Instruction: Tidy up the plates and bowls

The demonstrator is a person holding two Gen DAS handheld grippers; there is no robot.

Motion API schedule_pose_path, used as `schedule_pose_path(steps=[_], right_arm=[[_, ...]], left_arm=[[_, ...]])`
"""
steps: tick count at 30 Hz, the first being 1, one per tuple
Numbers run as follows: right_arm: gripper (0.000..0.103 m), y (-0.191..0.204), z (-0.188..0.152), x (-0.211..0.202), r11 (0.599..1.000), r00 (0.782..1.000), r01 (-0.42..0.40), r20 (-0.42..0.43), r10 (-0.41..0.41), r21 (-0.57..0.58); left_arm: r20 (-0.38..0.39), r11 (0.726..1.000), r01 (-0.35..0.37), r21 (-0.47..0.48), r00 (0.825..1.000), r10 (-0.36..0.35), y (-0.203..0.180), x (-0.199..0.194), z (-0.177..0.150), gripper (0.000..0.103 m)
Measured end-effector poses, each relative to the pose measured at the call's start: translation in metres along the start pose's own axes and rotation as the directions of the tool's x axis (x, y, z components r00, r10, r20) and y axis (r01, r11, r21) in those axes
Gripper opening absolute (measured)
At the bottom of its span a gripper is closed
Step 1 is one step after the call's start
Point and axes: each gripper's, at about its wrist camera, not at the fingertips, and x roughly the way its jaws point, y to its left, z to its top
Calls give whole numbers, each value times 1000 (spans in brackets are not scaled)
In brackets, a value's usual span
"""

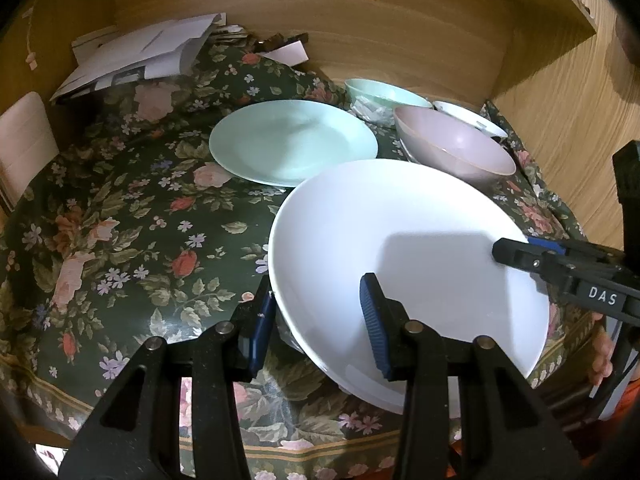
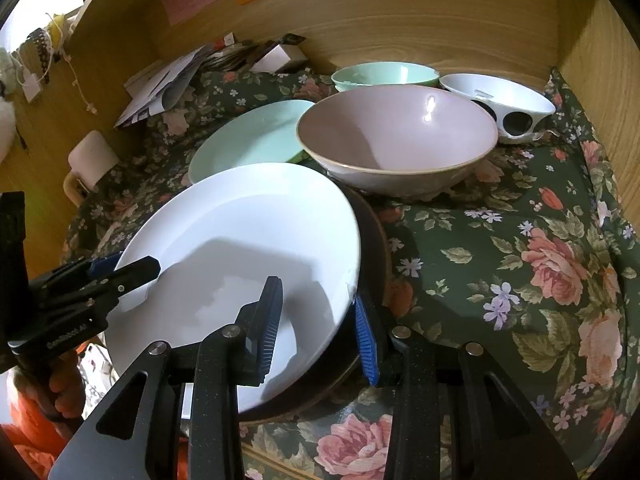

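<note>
A white plate (image 1: 412, 256) lies tilted on a dark plate (image 2: 372, 240) at the table's near edge. My left gripper (image 1: 316, 320) straddles the white plate's left rim, jaws apart, one pad above and one beside it. My right gripper (image 2: 316, 328) straddles the plate's right rim (image 2: 352, 280), jaws also apart. Each gripper shows in the other's view: the right one (image 1: 560, 272), the left one (image 2: 100, 280). Behind lie a mint plate (image 1: 292, 144), a pink bowl (image 2: 396, 136), a mint bowl (image 2: 384, 74) and a white patterned bowl (image 2: 500, 104).
The table has a dark floral cloth (image 1: 120, 240) and sits in a wooden alcove (image 2: 420, 20). Papers and envelopes (image 1: 140, 56) are heaped at the back left. A white mug (image 2: 92, 160) stands at the left edge.
</note>
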Motion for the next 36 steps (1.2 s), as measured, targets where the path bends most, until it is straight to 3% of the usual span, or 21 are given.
schedule_pose_path(steps=[20,23,36], right_arm=[[32,-5,-1,-10,1000,1000,0,-23,0,-6],[35,-4,-3,-14,999,999,47,-27,-47,-16],[36,0,9,-24,998,998,53,33,-52,-36]], left_arm=[[-14,1000,9,8,1000,-9,-4,5,-4,42],[-15,1000,-6,26,1000,6,-9,8,-4,42],[-32,999,-45,14,998,45,-3,14,7,45]])
